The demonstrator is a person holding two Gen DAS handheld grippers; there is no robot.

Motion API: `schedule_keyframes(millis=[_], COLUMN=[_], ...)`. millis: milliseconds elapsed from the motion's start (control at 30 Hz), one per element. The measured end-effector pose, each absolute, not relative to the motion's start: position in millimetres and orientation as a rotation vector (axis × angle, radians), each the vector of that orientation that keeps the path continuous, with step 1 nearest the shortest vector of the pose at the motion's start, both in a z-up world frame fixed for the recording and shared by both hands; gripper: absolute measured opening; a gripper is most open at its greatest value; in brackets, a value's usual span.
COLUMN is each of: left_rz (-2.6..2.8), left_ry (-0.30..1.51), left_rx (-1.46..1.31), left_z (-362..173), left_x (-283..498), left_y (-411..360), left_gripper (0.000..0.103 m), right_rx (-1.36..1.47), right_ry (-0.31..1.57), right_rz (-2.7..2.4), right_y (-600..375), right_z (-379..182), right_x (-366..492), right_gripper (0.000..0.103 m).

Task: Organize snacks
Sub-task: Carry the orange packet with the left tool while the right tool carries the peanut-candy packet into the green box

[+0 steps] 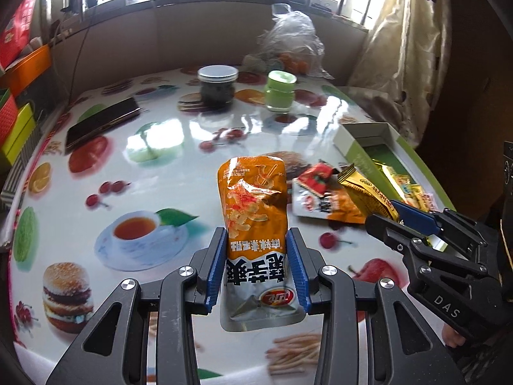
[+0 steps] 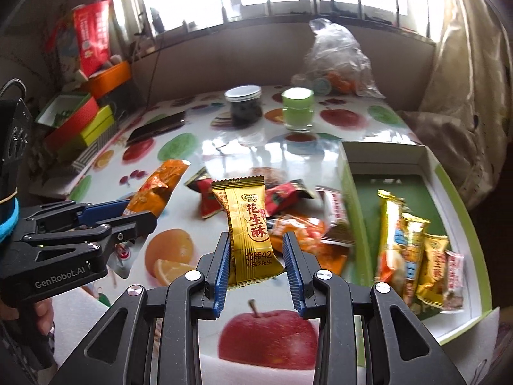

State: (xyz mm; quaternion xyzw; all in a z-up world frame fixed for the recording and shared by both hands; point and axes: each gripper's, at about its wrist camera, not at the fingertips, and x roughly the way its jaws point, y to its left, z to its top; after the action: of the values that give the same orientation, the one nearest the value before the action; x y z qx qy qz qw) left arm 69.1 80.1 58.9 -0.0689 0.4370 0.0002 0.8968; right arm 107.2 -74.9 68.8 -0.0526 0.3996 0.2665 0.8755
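While both packets hang clear above the fruit-print table (image 1: 160,147), the left gripper (image 1: 258,269) has its blue pads pressed against the sides of an orange chip bag (image 1: 253,224), jaws narrowed to the bag's width, the bag standing upright between them. The right gripper (image 2: 256,266) is clamped partway closed on a gold peanut candy packet (image 2: 251,224), also upright. Taking the green-rimmed box (image 2: 349,192) as the mark: the gold packet is held just to its left, above a loose heap of snack packets (image 2: 298,221) that lies against the box's left wall, and the orange bag is held farther left still. Inside the box, several gold and orange packets (image 2: 413,250) lie at its near end. Beyond the box stand a dark jar (image 2: 243,106) and a green jar (image 2: 297,109).
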Motion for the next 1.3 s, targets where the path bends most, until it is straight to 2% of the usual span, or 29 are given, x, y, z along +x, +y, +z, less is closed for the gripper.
schedule_keyframes(millis=[1300], left_rz=[-0.259], left_ry=[0.926], left_rx=[-0.132], left_z=[70.0], left_x=[147.7], left_y=[-44.7], left_gripper=[0.040], right_rx=[-0.024], right_ry=[0.861], right_rz=[0.215], right_y=[-203.0], right_z=[61.6], right_x=[132.6], right_gripper=[0.031])
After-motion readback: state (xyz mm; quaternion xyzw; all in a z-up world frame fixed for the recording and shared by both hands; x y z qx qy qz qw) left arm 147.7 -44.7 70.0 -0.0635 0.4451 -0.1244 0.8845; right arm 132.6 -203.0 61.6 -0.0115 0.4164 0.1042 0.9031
